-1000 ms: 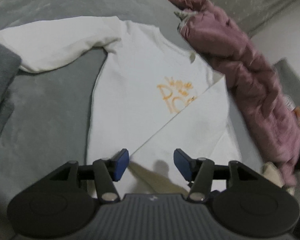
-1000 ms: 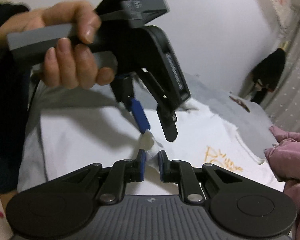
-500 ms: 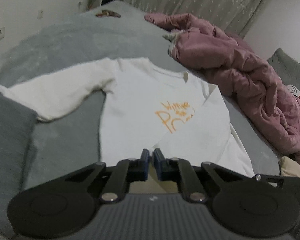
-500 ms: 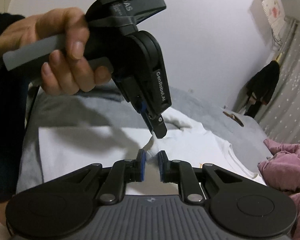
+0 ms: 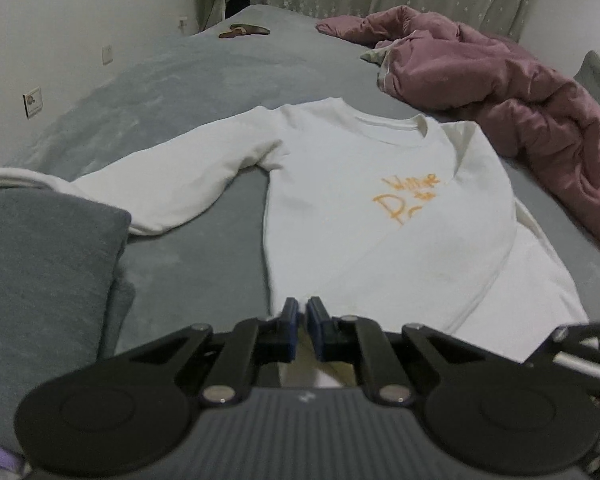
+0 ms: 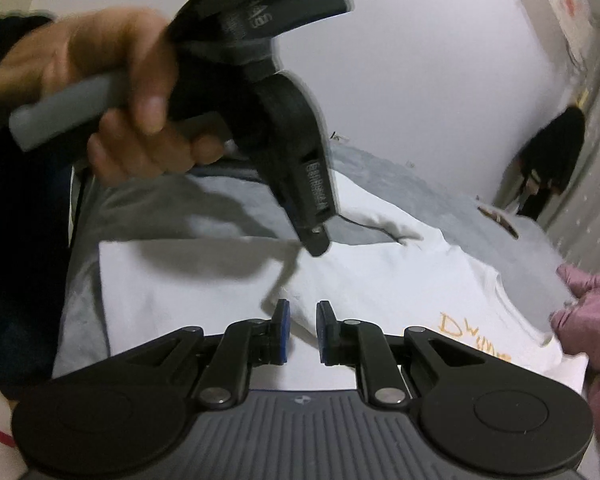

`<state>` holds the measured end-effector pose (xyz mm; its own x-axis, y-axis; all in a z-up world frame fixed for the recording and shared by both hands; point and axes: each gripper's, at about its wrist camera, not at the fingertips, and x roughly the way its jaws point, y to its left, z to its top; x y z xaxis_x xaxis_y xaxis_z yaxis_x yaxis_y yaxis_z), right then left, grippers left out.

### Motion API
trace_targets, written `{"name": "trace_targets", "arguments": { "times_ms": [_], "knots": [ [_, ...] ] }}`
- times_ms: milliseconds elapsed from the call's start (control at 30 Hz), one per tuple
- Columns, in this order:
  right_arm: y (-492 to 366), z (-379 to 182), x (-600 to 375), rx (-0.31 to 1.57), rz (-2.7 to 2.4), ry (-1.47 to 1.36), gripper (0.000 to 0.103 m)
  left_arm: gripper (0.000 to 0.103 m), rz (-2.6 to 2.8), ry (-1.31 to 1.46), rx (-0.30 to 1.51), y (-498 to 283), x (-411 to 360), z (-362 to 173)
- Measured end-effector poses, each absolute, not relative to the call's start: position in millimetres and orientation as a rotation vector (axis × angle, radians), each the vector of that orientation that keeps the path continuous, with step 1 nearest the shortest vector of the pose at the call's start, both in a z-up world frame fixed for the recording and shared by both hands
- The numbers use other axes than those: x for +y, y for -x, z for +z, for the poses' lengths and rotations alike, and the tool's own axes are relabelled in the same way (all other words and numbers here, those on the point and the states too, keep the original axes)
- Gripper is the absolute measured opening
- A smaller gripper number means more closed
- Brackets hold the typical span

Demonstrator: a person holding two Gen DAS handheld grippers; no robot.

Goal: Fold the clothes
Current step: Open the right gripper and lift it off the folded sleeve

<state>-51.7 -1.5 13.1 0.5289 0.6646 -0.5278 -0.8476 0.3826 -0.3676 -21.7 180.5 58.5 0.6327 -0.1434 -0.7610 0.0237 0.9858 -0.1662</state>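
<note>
From the left wrist, a white sweatshirt (image 5: 340, 216) with orange lettering lies flat on a grey bed (image 5: 172, 80), one sleeve folded across its front; the left hand-held gripper (image 5: 302, 316) is pinched closed on the hem; a pink quilt (image 5: 500, 92) crowds the right side and a grey pillow (image 5: 40, 264) the left. From the right wrist, the right hand-held gripper (image 6: 302, 320) stands narrowly apart, clamping a raised fold of cloth; a hand (image 6: 112, 96) and the left tool block the view beyond.

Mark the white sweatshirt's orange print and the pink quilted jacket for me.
orange print (image 5: 410, 196), left wrist view, on the lettering across the chest.
pink quilted jacket (image 5: 500, 88), left wrist view, on its crumpled middle.
</note>
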Motion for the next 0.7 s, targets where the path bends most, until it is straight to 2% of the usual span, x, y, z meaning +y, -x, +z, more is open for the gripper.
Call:
{"name": "trace_targets", "arguments": {
  "times_ms": [100, 167, 300, 433, 700],
  "knots": [
    [33, 31, -22, 0.353, 0.939, 0.544, 0.015, 0.008, -0.109, 0.121, 0.877, 22, 178, 60],
    [8, 48, -47, 0.382, 0.845, 0.448, 0.015, 0.013, -0.105, 0.098, 0.856, 23, 177, 64],
    [-44, 67, -115, 0.473, 0.577, 0.3, 0.016, 0.017, -0.086, 0.076, 0.805, 23, 177, 73],
    [-83, 63, -162, 0.575, 0.43, 0.214, 0.016, 0.02, -0.116, 0.102, 0.793, 15, 172, 76],
    [-124, 40, -168, 0.679, 0.364, 0.217, 0.016, 0.021, -0.211, 0.069, 0.86, -11, 128, 57]
  ]
}}
